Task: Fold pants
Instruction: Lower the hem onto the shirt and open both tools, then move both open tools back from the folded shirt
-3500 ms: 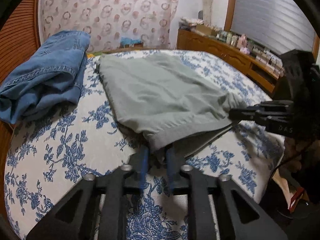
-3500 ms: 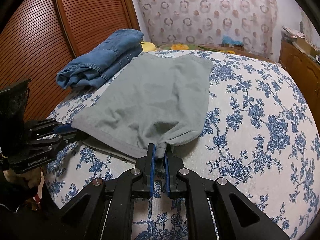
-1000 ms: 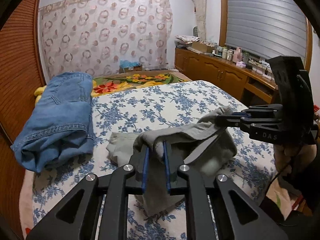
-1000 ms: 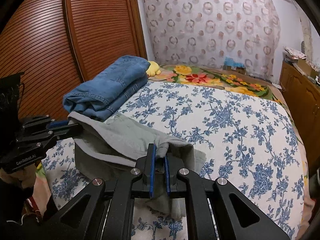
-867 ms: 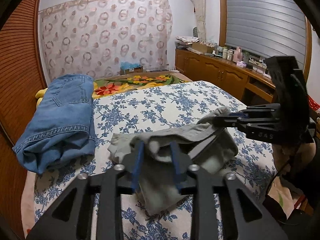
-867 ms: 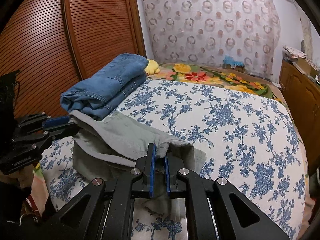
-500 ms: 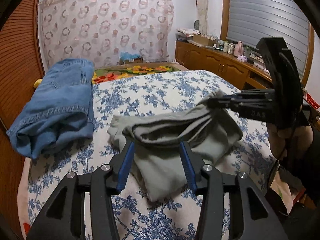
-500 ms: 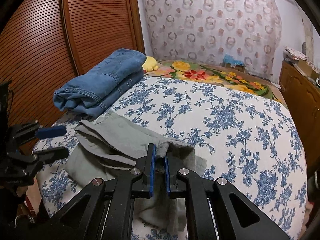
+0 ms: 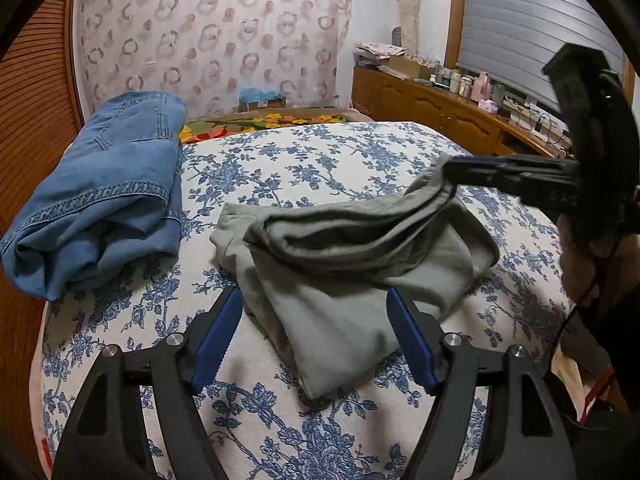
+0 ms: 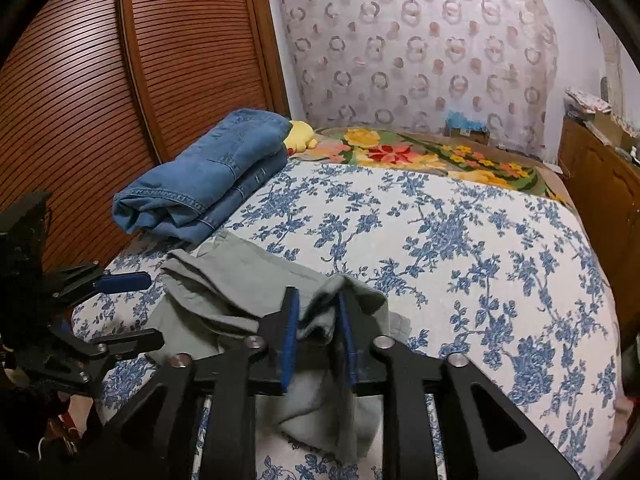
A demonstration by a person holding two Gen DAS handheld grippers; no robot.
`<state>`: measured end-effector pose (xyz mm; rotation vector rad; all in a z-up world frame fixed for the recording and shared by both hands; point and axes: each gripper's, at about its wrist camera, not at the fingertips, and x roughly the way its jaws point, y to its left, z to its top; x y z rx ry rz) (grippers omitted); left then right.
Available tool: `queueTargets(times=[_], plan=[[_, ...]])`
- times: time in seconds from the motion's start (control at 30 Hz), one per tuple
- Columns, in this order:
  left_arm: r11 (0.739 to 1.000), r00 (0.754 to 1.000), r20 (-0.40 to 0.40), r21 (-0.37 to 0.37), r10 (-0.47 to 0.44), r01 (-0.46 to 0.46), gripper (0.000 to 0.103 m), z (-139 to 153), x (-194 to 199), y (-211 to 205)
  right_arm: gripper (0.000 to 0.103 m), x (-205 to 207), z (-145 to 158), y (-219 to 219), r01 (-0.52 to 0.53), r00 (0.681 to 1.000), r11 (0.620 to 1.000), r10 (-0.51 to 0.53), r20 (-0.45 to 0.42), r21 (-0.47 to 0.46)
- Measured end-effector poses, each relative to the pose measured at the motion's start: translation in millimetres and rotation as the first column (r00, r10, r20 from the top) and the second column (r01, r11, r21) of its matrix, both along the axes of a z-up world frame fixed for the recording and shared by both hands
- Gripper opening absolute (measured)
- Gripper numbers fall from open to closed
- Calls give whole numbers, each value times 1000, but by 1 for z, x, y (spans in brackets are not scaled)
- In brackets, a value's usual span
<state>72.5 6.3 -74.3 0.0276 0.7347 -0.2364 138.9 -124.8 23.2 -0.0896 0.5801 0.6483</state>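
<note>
Since the earlier frames, the grey pants (image 9: 352, 264) have been brought from lying spread flat to a folded, bunched heap near the front edge of the bed (image 9: 312, 160), and both grippers have just been opening. The left gripper (image 9: 316, 336) now stands wide apart, its blue pads on either side of the near fold without pressing it. The right gripper (image 10: 318, 332) is only a little spread; a bit of the grey cloth is between its pads, but the pads do not seem to clamp it anymore, and this part is somewhat blurred. The bed has a white cover with blue flowers, and behind it lies a blanket with yellow and red flowers (image 10: 420, 156). Folded blue jeans (image 10: 208, 176) rest at the left side of the bed, well apart from the pants, beside a brown slatted wardrobe door (image 10: 100, 80). A curtain with ring patterns (image 10: 420, 48) hangs at the back, and a wooden cabinet (image 9: 432, 108) with small bottles stands at the right under a window shutter.
</note>
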Motion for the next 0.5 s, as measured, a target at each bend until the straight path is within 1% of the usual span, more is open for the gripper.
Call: queueTargets(times=[0.07, 0.13, 0.2, 0.23, 0.27, 0.37, 0.5], plan=[[1000, 1000, -5, 5, 9, -9, 75, 0, 4, 0, 26, -3, 4, -6, 4, 1000, 1000, -4, 22, -7], [999, 1000, -14, 33, 15, -15, 75, -2, 11, 0, 27, -4, 4, -11, -6, 1000, 1000, 6, 26, -20], [998, 1000, -14, 56, 21, -20, 75, -2, 17, 0, 31, -4, 0, -14, -7, 1000, 999, 8, 23, -41], [998, 1000, -16, 52, 21, -20, 75, -3, 21, 1, 37, -2, -3, -15, -10, 1000, 998, 11, 12, -54], [999, 1000, -20, 47, 20, -19, 75, -4, 23, 3, 39, 1, -7, -15, -13, 1000, 998, 13, -8, -68], [999, 999, -33, 46, 26, -25, 75, -6, 34, 6, 39, 13, -18, -10, -28, 998, 995, 23, -56, -99], [996, 998, -42, 85, 38, -34, 75, -11, 47, 6, 39, 34, -26, 4, -41, 996, 987, 28, -85, -156]])
